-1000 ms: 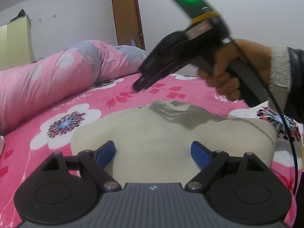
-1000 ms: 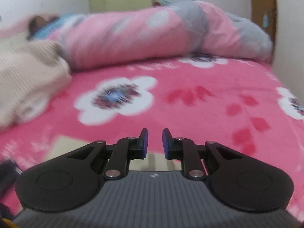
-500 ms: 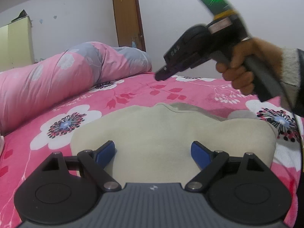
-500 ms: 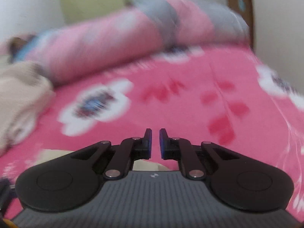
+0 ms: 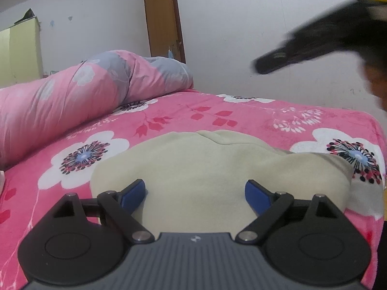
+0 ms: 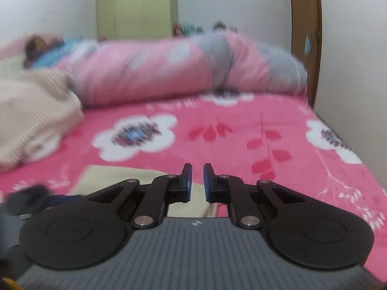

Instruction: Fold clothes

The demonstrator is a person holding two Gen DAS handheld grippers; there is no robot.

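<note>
left gripper [image 5: 194,191] spread wide, low over the folded beige garment [image 5: 205,169], pads clear of the cloth | right gripper [image 6: 197,181] pinched nearly shut on nothing, raised above the bed [image 6: 241,130] | garment lies by bed's near edge | risk: a shallow grab catches only the top layer, the fold springs open; the nearby knit pile [image 6: 31,111] may snag
</note>
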